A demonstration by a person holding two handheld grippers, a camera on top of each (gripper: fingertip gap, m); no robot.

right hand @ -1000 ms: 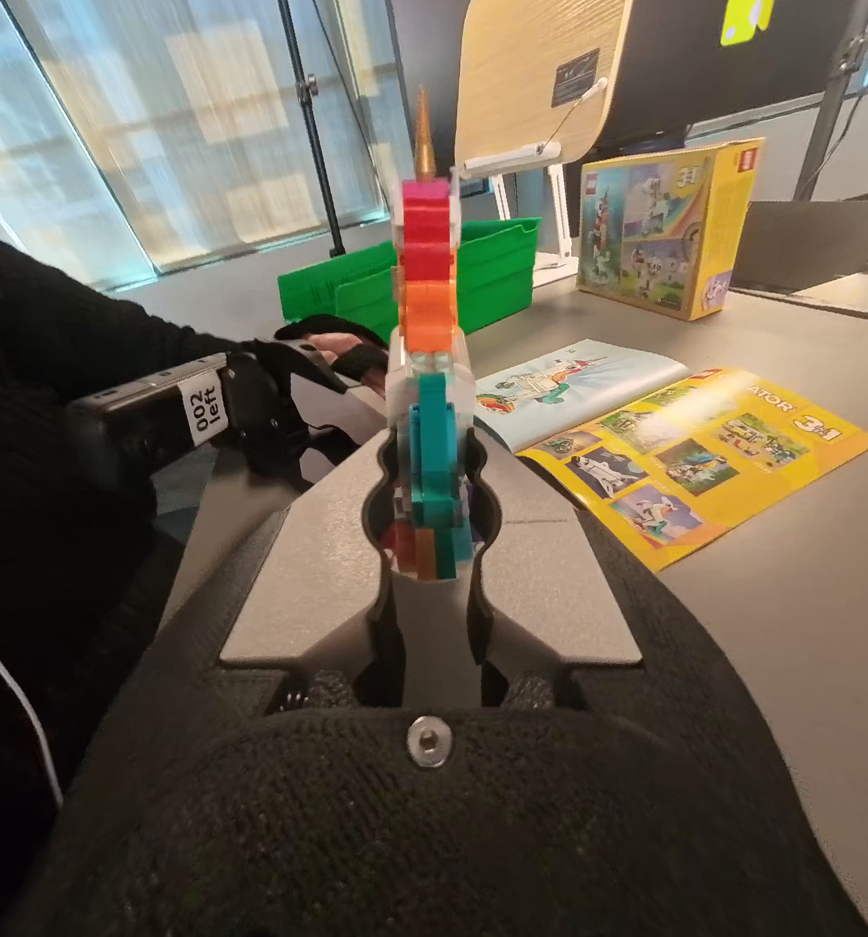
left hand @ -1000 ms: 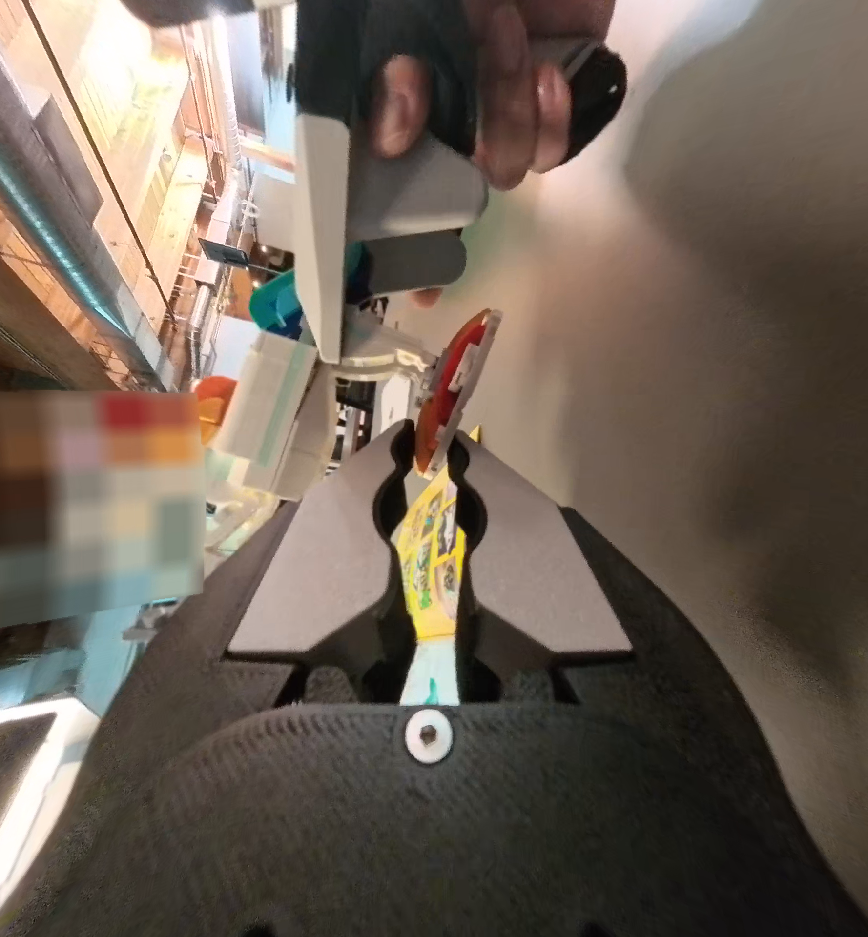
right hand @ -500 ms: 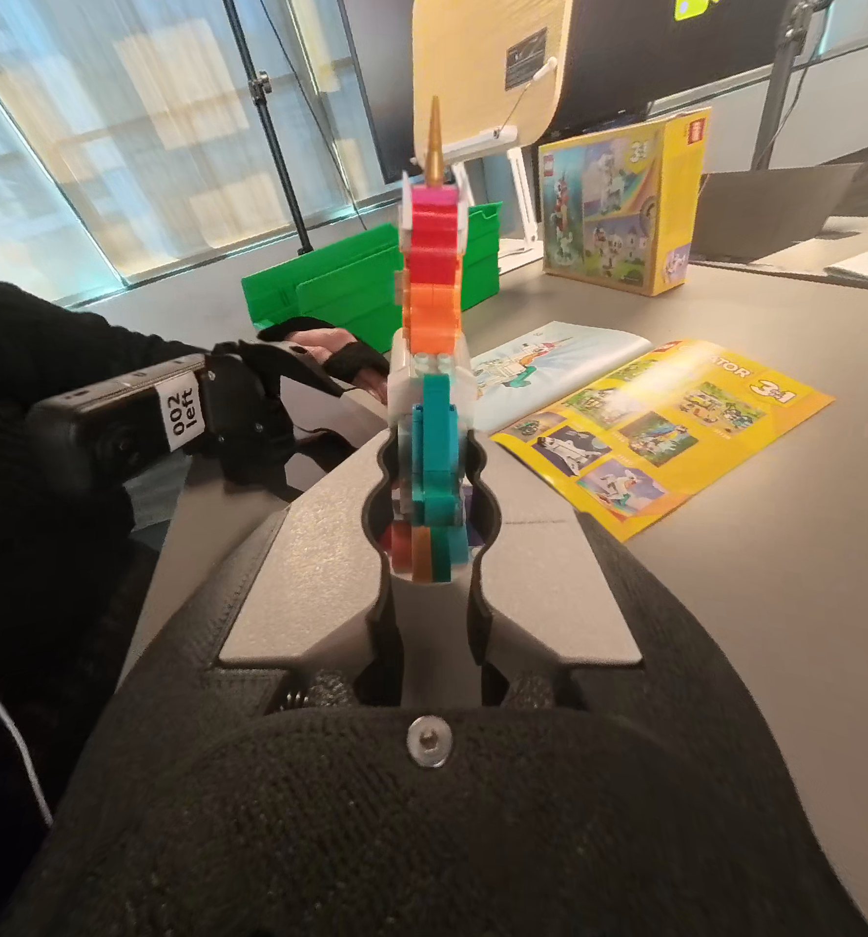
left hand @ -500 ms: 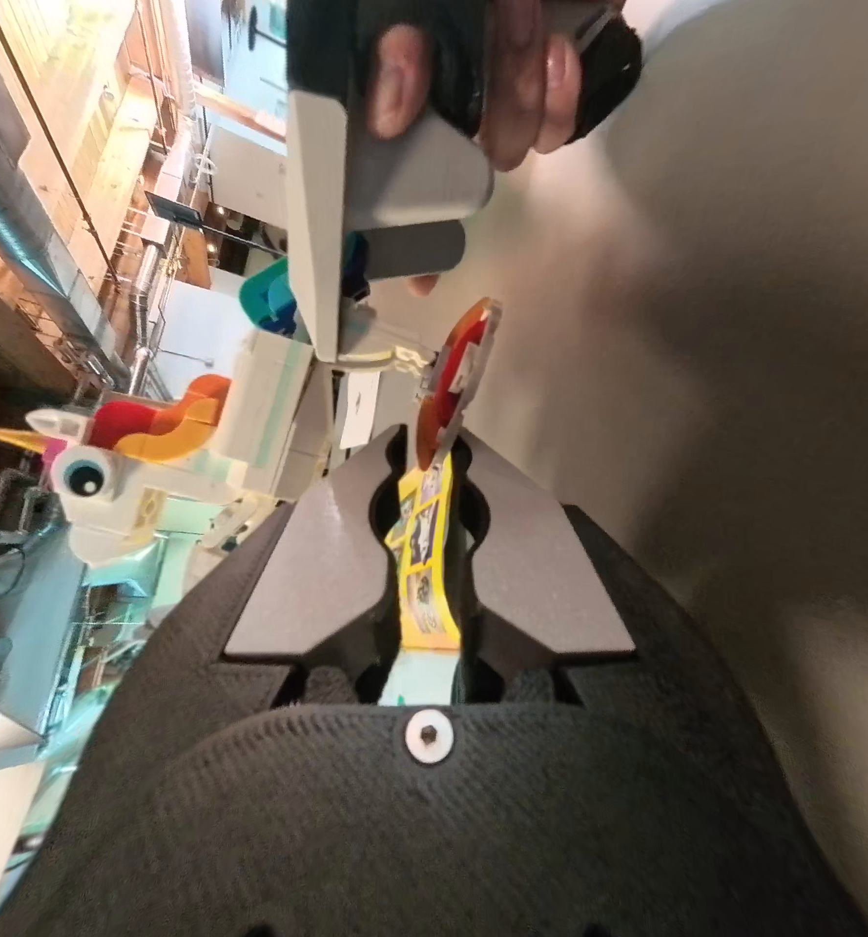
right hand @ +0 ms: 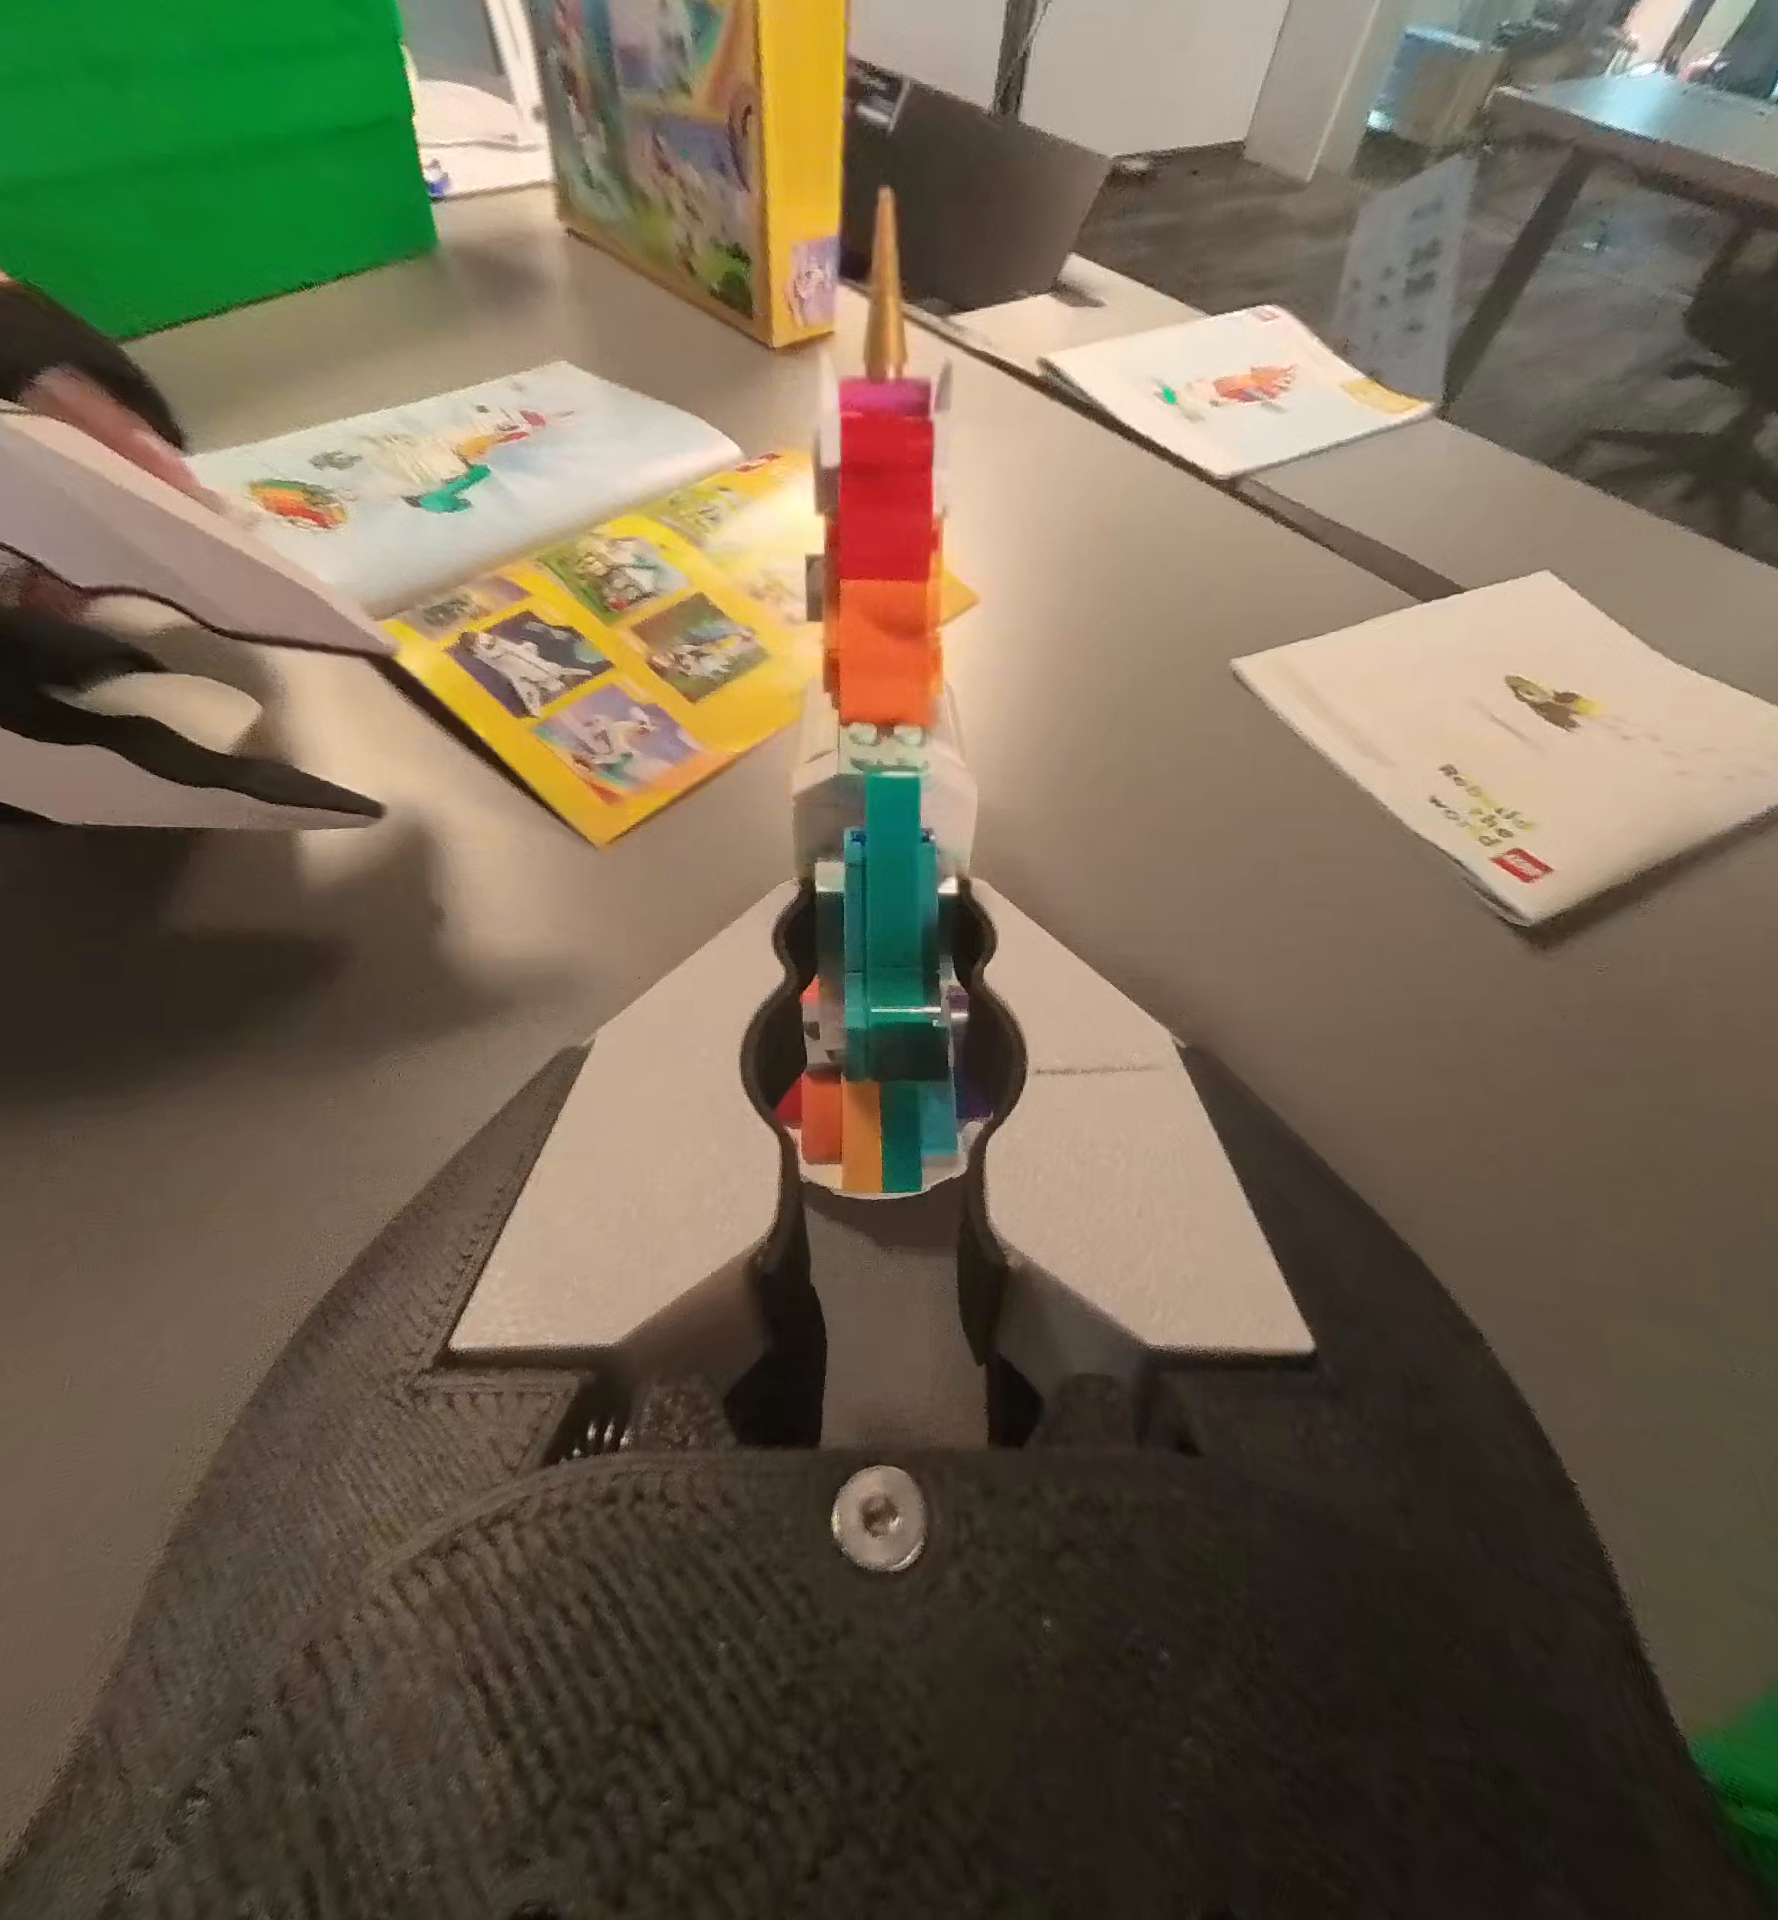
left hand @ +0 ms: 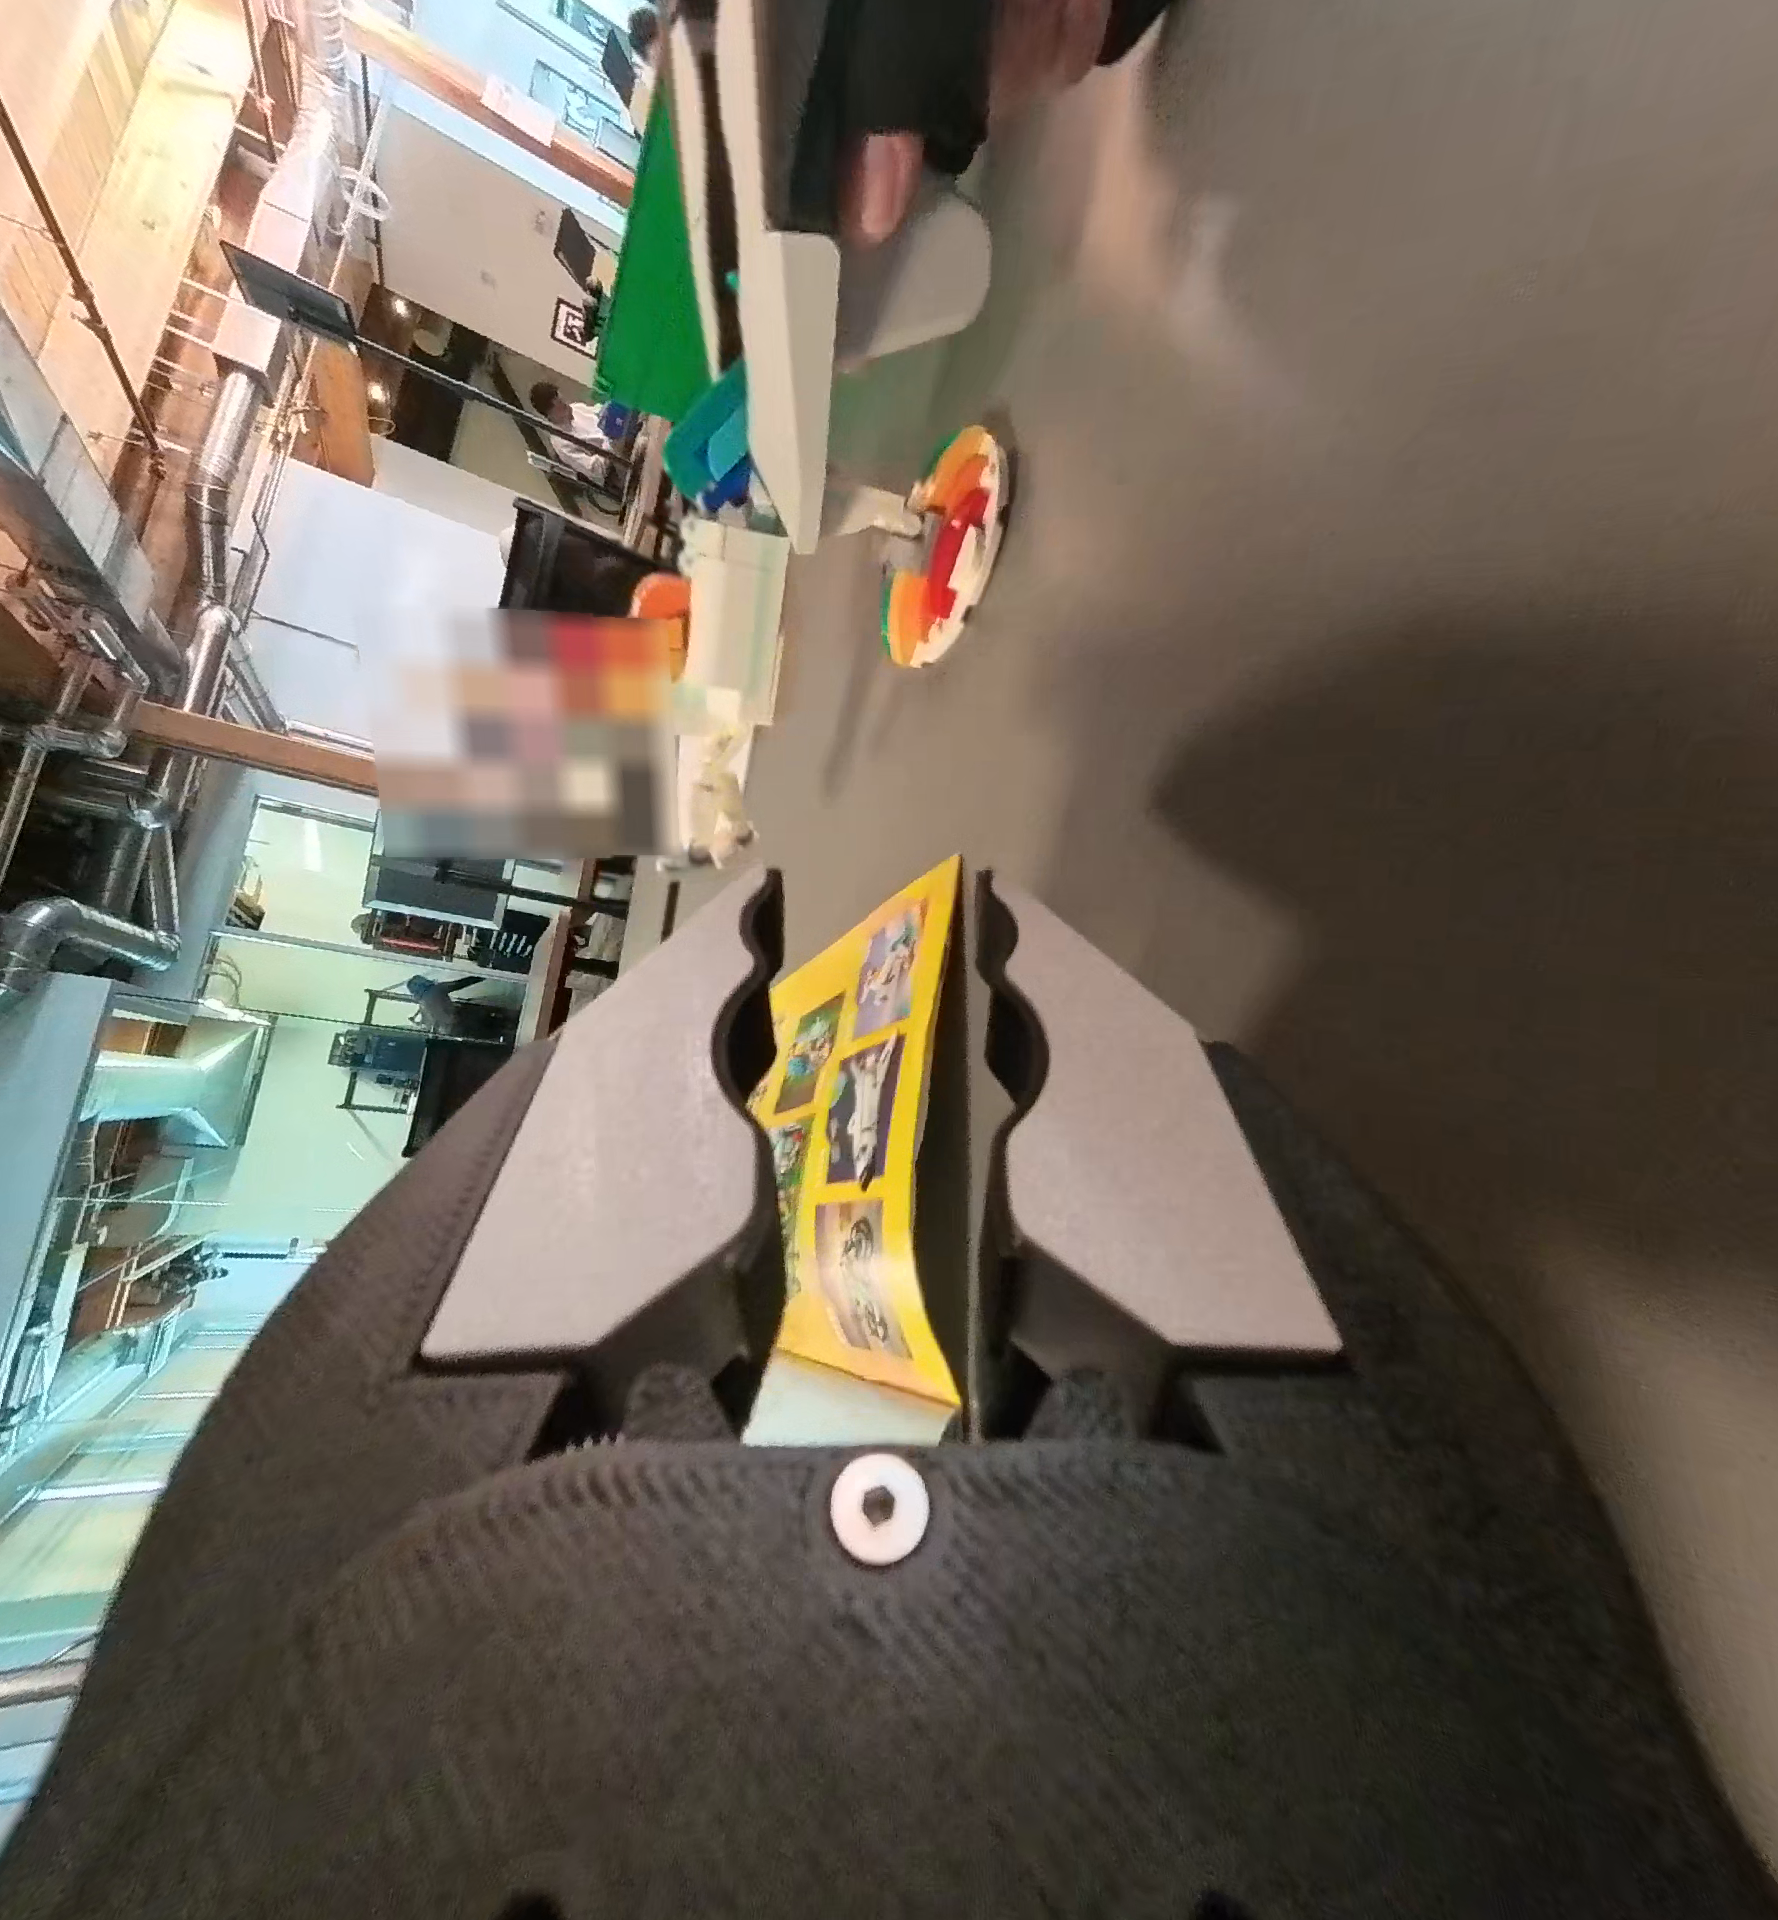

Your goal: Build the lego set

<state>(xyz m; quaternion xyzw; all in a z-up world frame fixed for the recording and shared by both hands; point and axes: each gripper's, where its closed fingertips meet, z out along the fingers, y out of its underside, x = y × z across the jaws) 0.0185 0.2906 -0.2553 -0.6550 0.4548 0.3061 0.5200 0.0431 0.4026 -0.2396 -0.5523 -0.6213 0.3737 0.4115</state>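
Observation:
My right gripper (right hand: 883, 904) is shut on the body of a lego unicorn (right hand: 885, 644) with a white body, rainbow mane, gold horn and teal tail. It holds the unicorn upright over the grey table (right hand: 1228, 935). In the left wrist view the unicorn (left hand: 734, 613) is partly under a mosaic patch. A round rainbow base piece (left hand: 942, 561) sits at its white leg, against the table. My left gripper (left hand: 874, 883) is open and empty, a short way back from that piece. It also shows at the left of the right wrist view (right hand: 365, 732).
An open yellow instruction booklet (right hand: 573, 623) lies beyond the unicorn and shows between my left fingers (left hand: 864, 1122). A yellow lego box (right hand: 677, 156) and a green bin (right hand: 168, 135) stand at the back. Two white booklets (right hand: 1238, 384) (right hand: 1529, 727) lie to the right. The left gripper's tips are roughly 12 cm from the right gripper's.
My left gripper has opened, let go of the rainbow base piece and drawn back. My right gripper has swung right with the unicorn and lowered it toward the table.

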